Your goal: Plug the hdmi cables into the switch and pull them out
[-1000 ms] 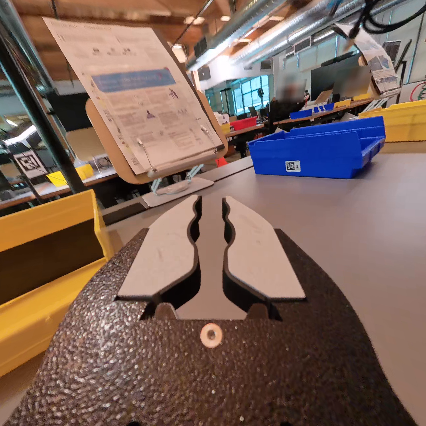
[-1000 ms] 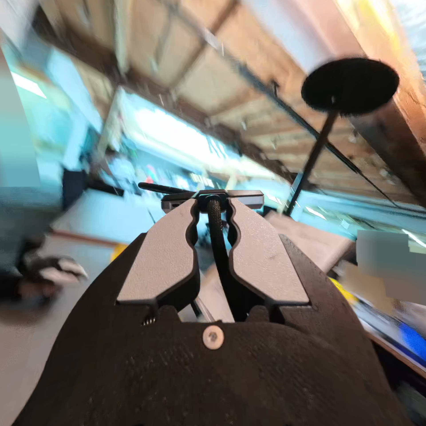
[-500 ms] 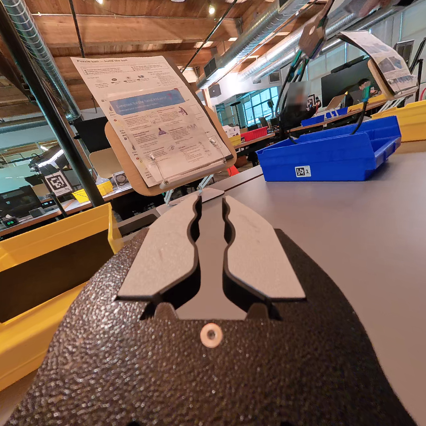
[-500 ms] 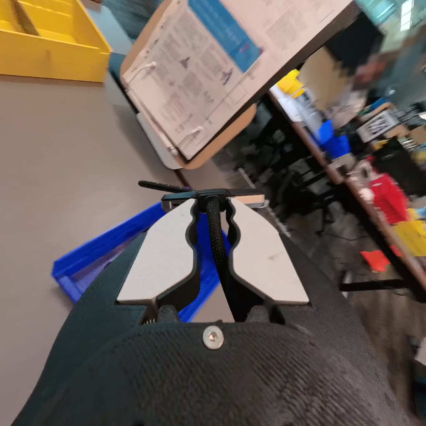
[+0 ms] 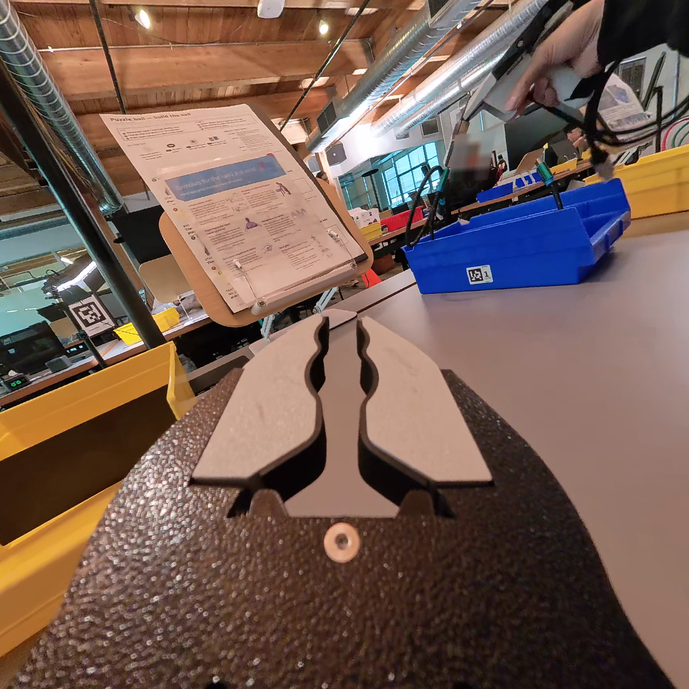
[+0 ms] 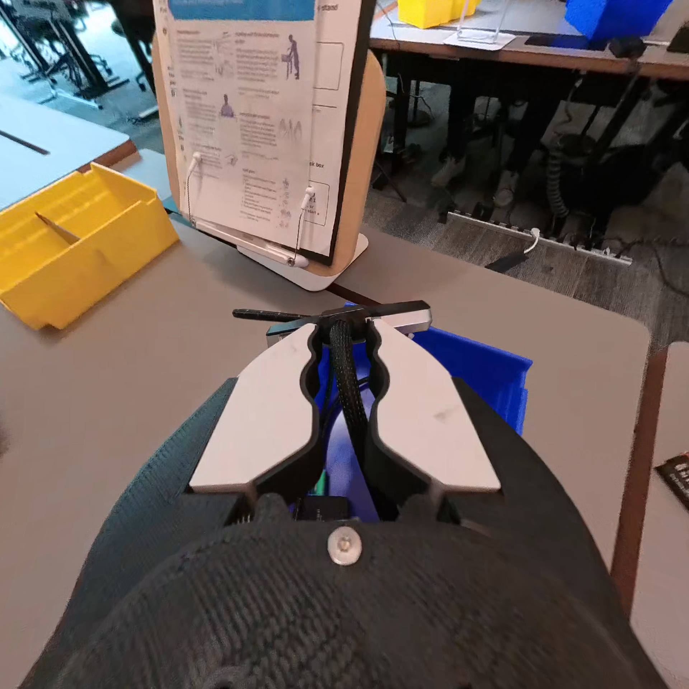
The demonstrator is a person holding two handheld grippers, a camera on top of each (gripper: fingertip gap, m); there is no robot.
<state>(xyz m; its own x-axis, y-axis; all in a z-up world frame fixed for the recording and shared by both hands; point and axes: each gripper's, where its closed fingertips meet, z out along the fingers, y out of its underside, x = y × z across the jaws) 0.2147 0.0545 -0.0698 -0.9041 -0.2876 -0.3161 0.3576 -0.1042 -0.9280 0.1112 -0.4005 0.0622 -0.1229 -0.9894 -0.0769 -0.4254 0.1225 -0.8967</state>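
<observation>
My right gripper (image 6: 342,330) is shut on a black braided hdmi cable (image 6: 346,376). It points down over the blue bin (image 6: 484,369). The flat black and silver switch (image 6: 391,317) sits across its fingertips on the cable's end. In the left wrist view a hand (image 5: 559,48) holds that gripper high at the top right. Black cables with green-collared plugs (image 5: 544,173) hang from it into the blue bin (image 5: 522,253). My left gripper (image 5: 341,326) is low over the grey table (image 5: 522,391). Its fingers are almost together and hold nothing.
A paper sheet on a wooden stand (image 5: 242,208) is at the table's back edge; it also shows in the right wrist view (image 6: 261,130). A yellow bin (image 5: 74,428) is at the left, seen too in the right wrist view (image 6: 74,238). Another yellow bin (image 5: 663,179) is behind the blue one.
My right gripper has swung from pointing at the ceiling to pointing down over the blue bin, still shut on the cable with the switch. The left gripper has tilted up a little.
</observation>
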